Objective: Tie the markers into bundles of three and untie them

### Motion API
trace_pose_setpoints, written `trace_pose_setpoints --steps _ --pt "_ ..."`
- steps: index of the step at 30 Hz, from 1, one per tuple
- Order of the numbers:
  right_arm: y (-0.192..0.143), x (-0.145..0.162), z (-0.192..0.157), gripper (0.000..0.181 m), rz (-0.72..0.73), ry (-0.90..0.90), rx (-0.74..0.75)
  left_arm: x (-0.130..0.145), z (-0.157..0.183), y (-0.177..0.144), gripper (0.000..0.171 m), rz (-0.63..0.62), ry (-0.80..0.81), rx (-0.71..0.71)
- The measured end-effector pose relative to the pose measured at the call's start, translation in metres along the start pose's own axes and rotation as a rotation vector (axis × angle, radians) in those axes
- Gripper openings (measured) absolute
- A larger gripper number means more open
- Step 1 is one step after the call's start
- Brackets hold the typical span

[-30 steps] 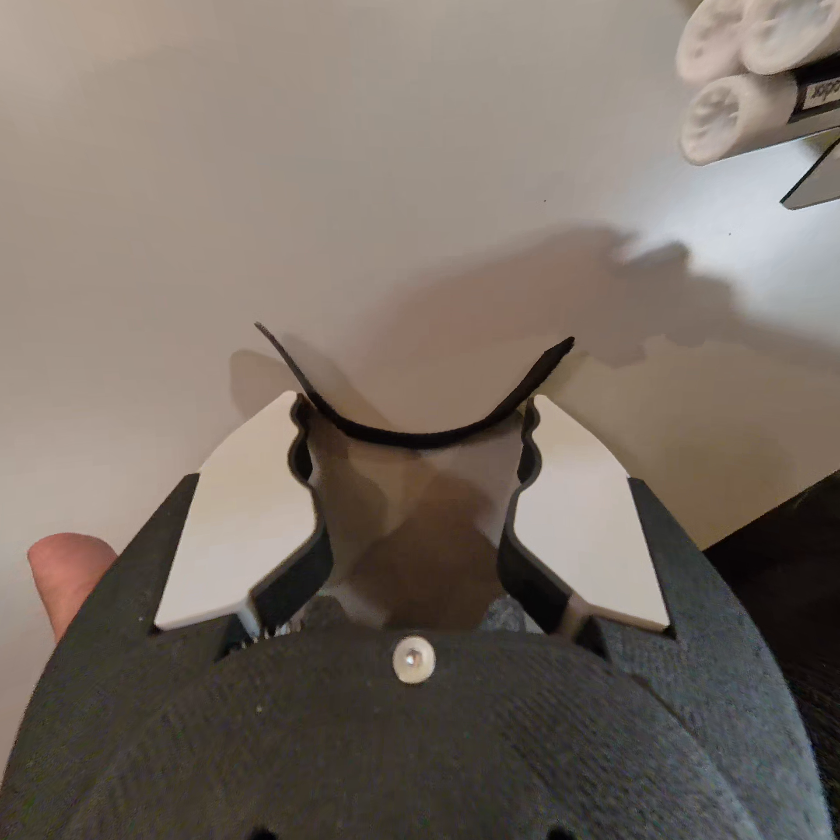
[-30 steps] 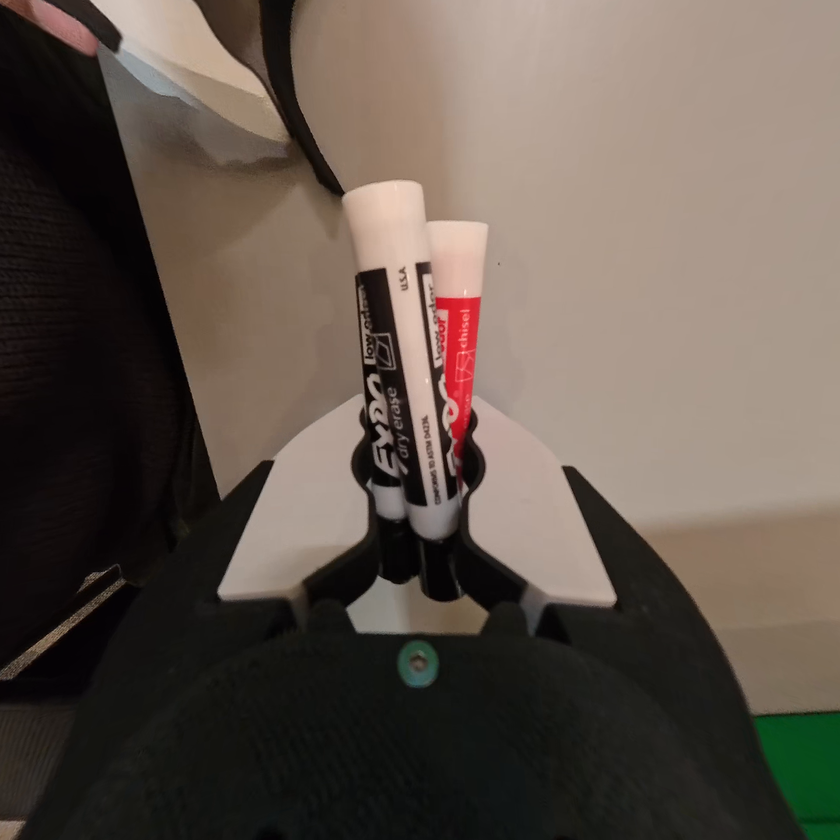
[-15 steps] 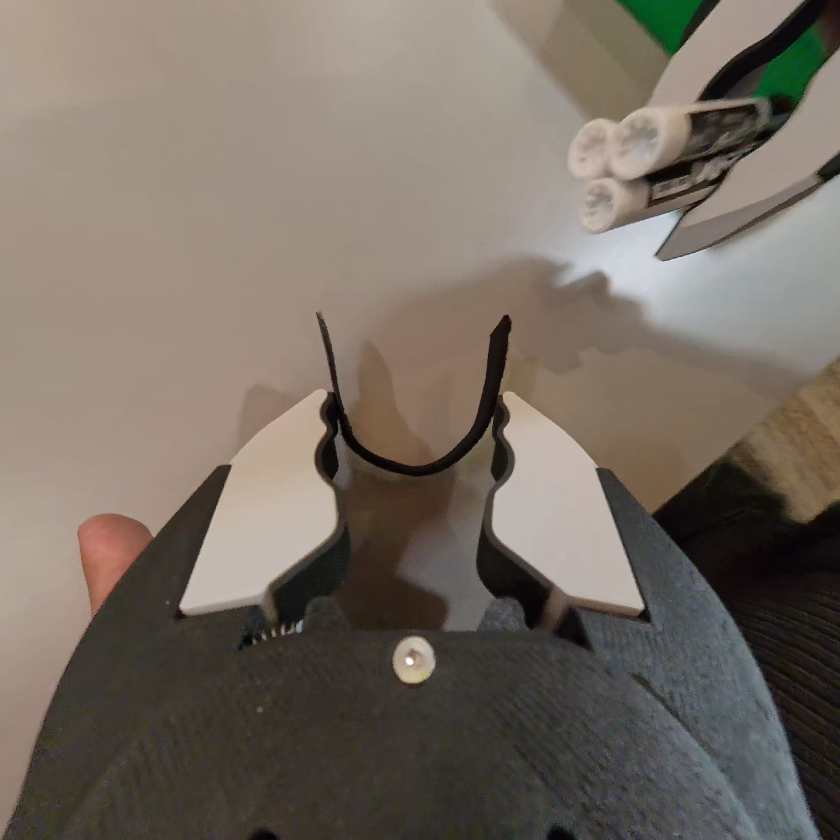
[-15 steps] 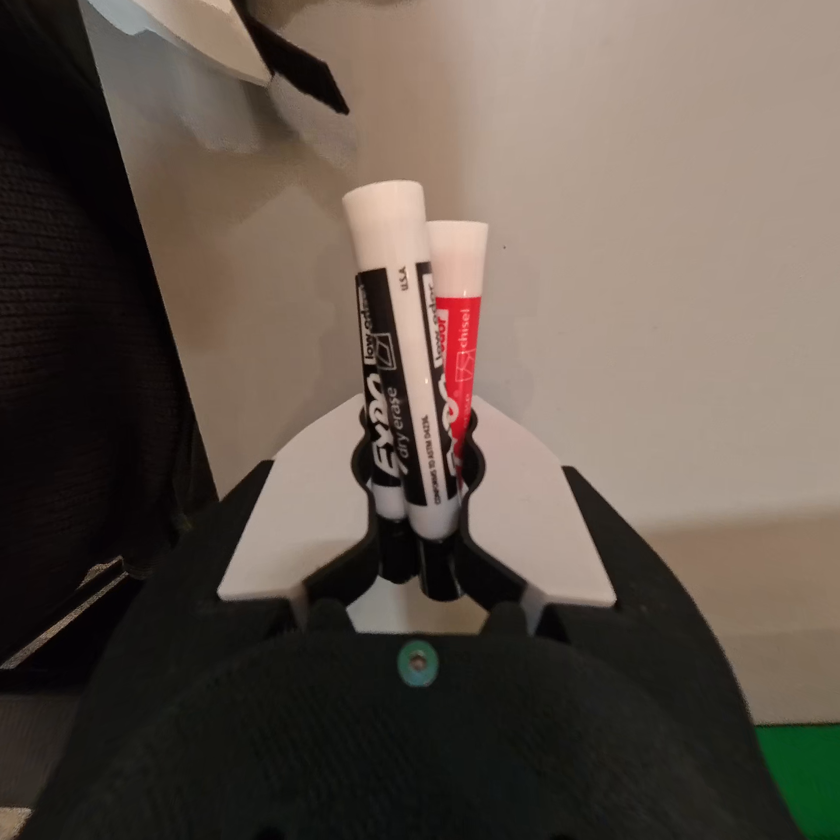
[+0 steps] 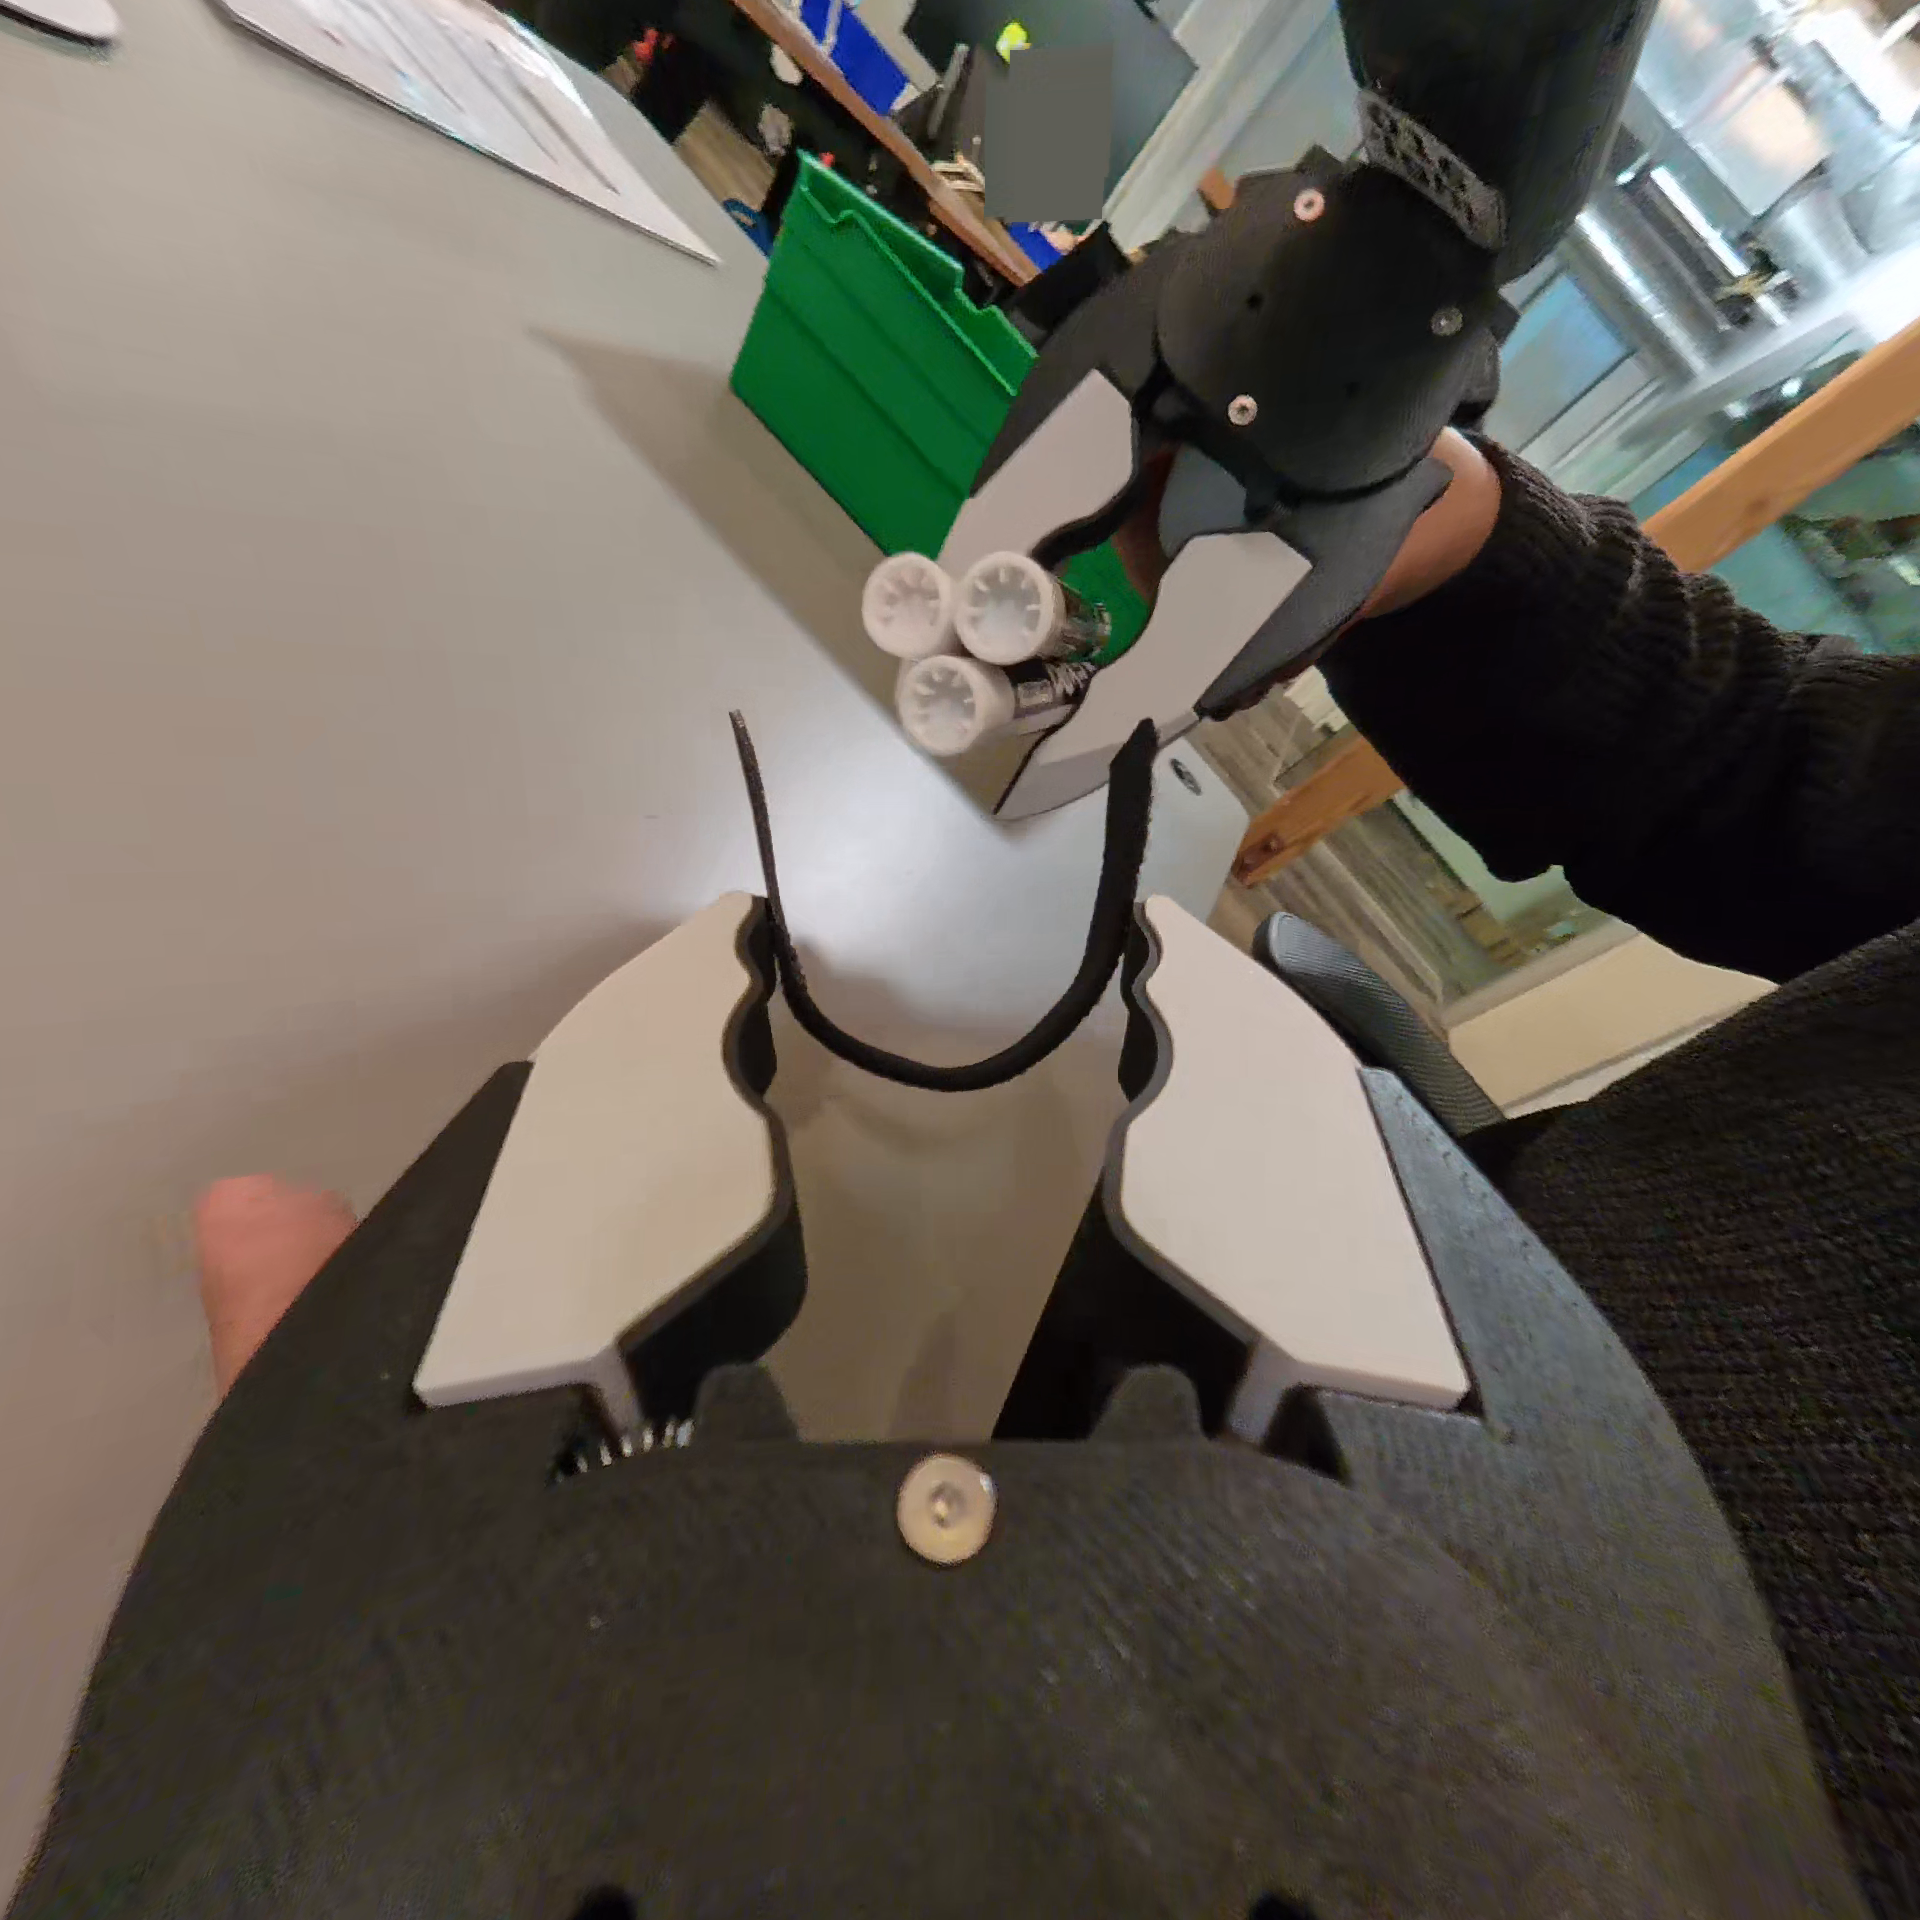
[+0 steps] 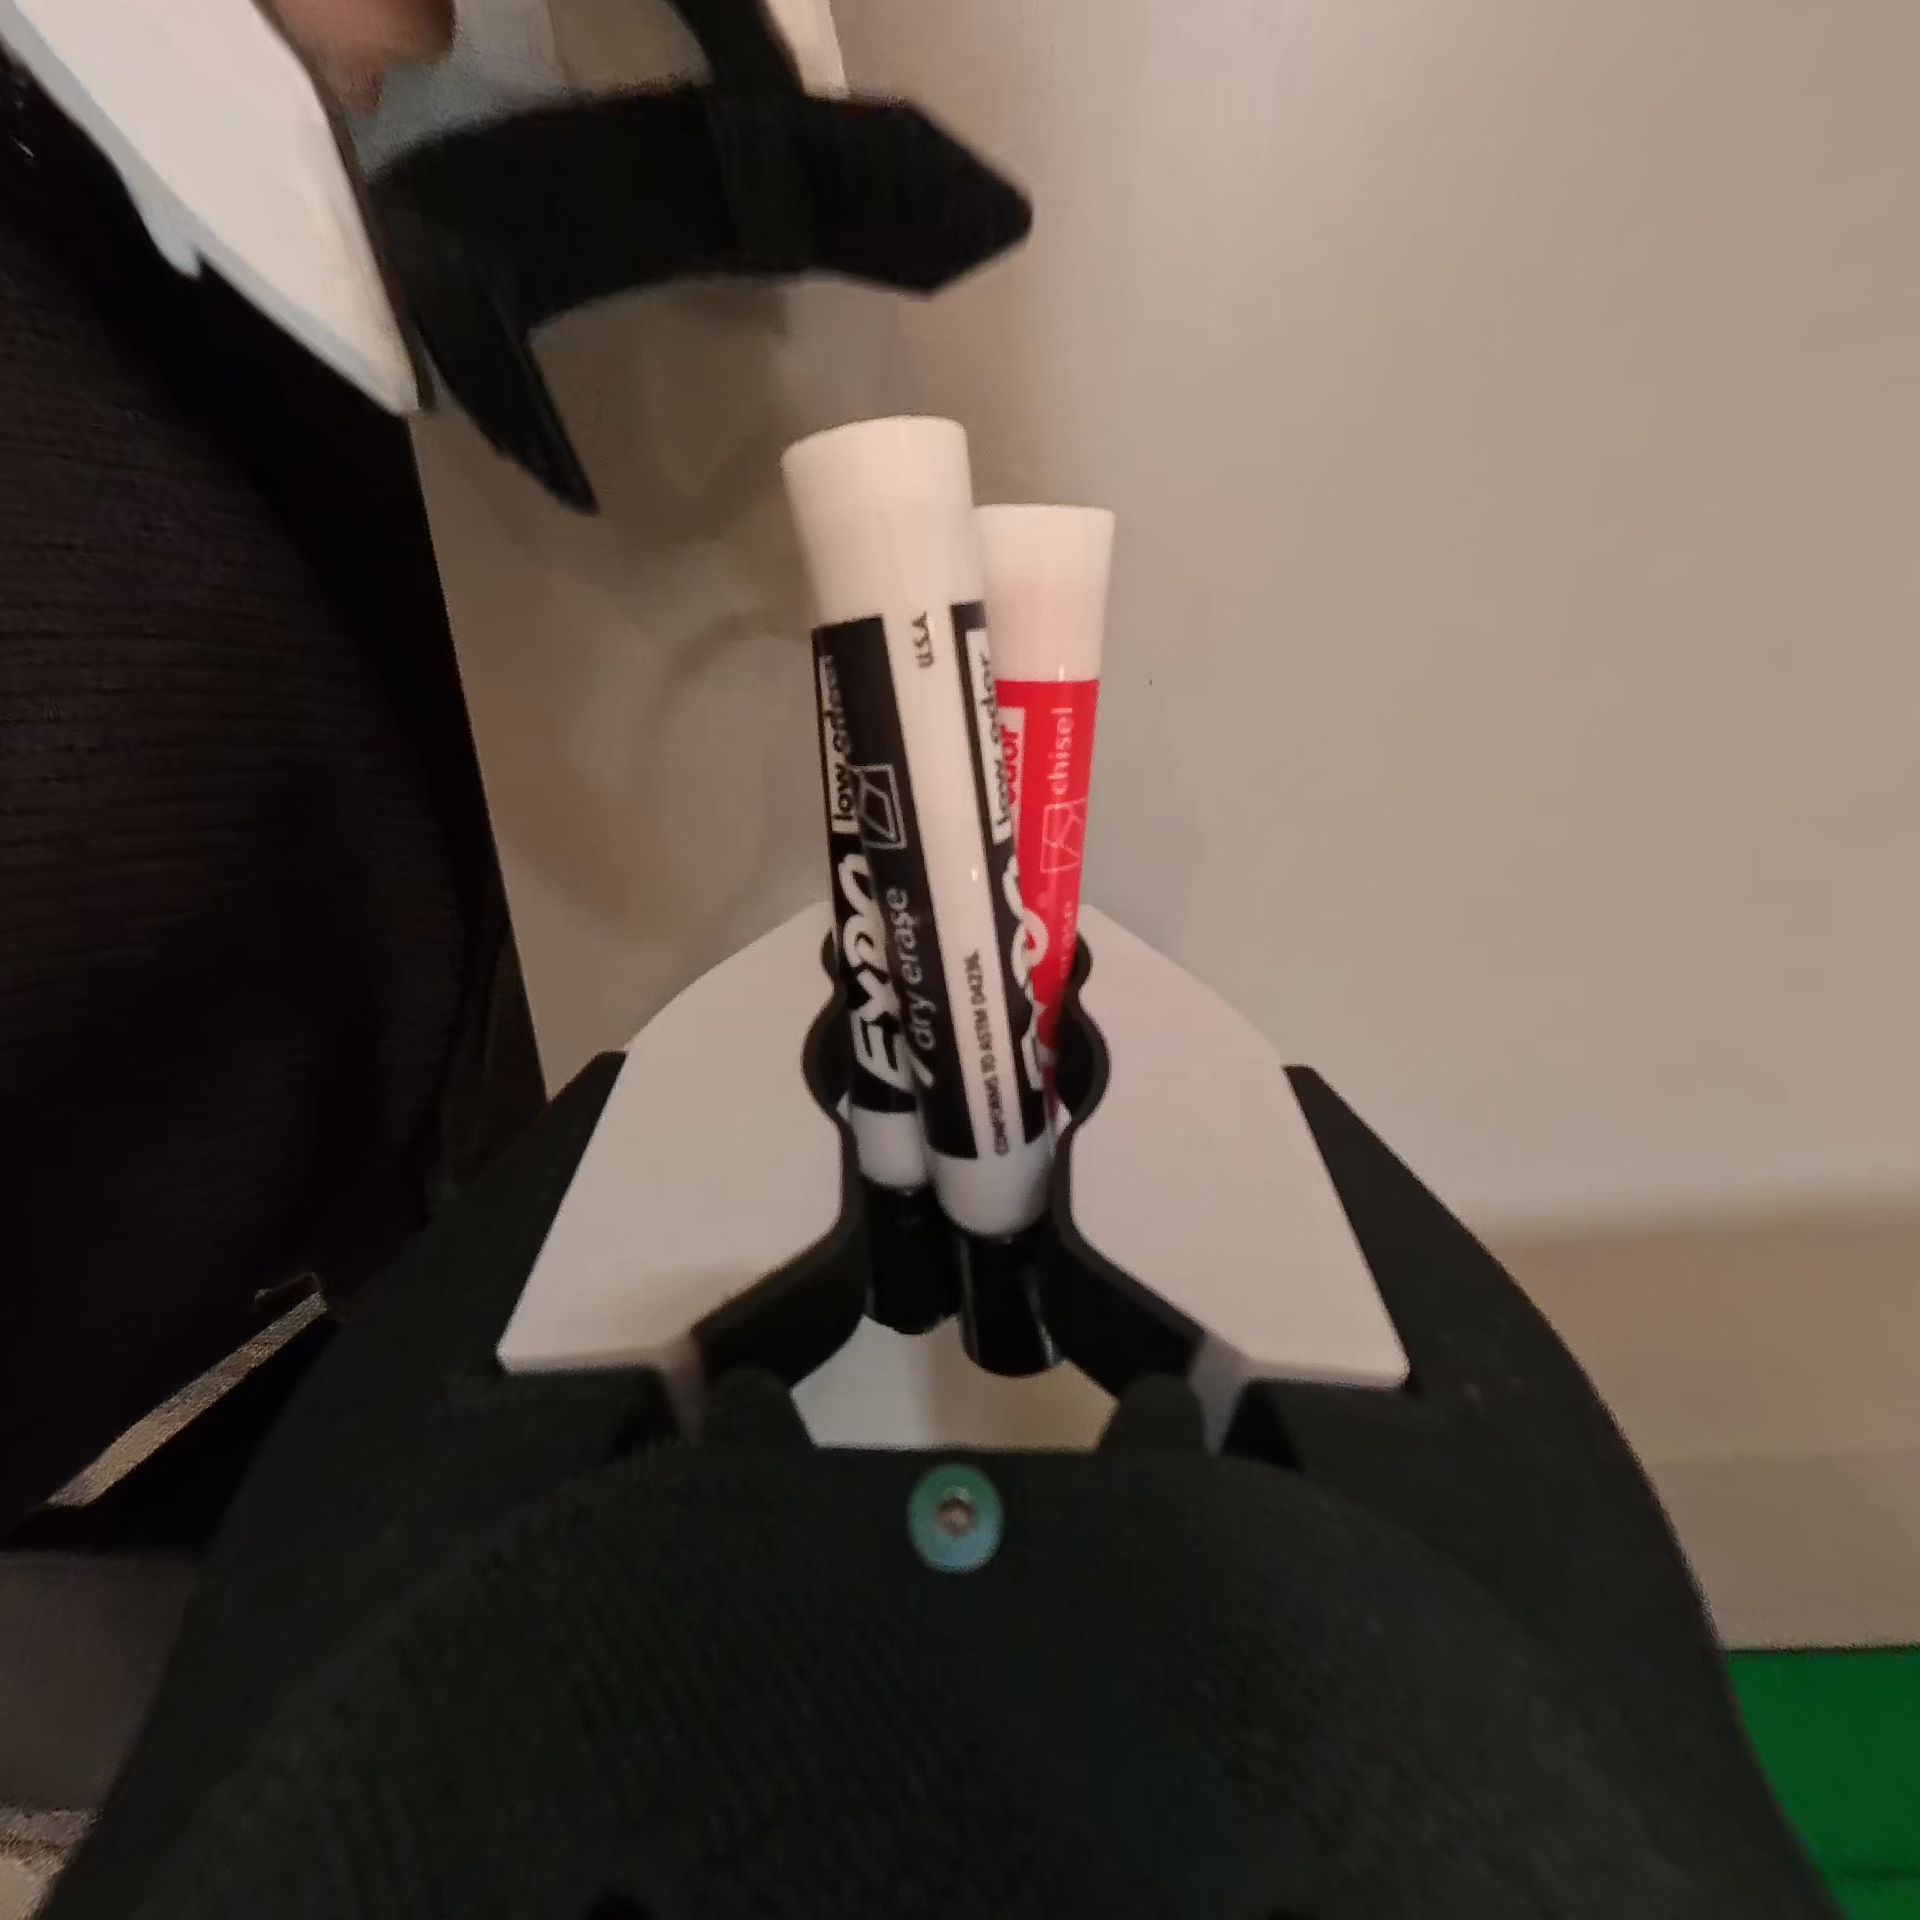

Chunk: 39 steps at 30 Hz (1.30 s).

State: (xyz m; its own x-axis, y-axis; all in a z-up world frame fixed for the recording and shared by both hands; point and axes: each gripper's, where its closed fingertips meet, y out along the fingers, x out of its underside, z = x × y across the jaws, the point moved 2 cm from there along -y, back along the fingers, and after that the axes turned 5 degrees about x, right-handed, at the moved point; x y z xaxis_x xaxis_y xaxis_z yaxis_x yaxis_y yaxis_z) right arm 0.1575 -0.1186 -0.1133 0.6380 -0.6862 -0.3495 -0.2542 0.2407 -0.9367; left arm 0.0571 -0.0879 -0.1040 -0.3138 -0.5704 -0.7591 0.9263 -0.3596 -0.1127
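Observation:
My right gripper (image 6: 961,925) is shut on three markers (image 6: 904,727), two black-labelled and one red (image 6: 1049,748), white ends pointing forward. In the left wrist view their three white ends (image 5: 966,655) point at me from a little beyond my left gripper (image 5: 951,914). That gripper squeezes a black strap (image 5: 935,1081), bent into a U between its fingers, with both ends sticking forward. In the right wrist view the strap (image 6: 727,208) hangs blurred just up and left of the marker tips, not touching them.
The grey table (image 5: 312,520) lies below both grippers. A green bin (image 5: 862,395) stands at its far edge, with papers (image 5: 468,83) at the far left. A black-sleeved arm (image 5: 1610,675) holds the right gripper. An office chair (image 5: 1371,1029) is off the table's right side. Some 9 cm of space lies between my two pairs of fingers.
The left gripper's fingers have drawn closer, bending the strap from a shallow curve into a tight U. It has tilted up and moved closer to the marker ends. The right gripper keeps its grip.

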Motion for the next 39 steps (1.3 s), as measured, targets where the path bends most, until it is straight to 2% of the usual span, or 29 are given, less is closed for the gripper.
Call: trace_pose_setpoints --steps 7,17,31,39 --pt "-0.008 -0.006 -0.004 0.036 -0.014 0.001 -0.024 0.009 0.014 0.033 0.066 0.065 -0.001 0.072" --pt "-0.017 -0.006 -0.012 0.036 -0.023 -0.006 -0.059 -0.021 0.029 0.053 0.066 0.299 -0.04 0.208" --pt "-0.016 -0.001 -0.024 0.036 -0.053 -0.005 -0.132 -0.028 0.03 0.061 0.064 0.327 -0.026 0.238" --pt "-0.015 -0.002 -0.03 0.036 -0.076 -0.016 -0.156 -0.03 0.028 0.062 0.053 0.363 -0.049 0.251"
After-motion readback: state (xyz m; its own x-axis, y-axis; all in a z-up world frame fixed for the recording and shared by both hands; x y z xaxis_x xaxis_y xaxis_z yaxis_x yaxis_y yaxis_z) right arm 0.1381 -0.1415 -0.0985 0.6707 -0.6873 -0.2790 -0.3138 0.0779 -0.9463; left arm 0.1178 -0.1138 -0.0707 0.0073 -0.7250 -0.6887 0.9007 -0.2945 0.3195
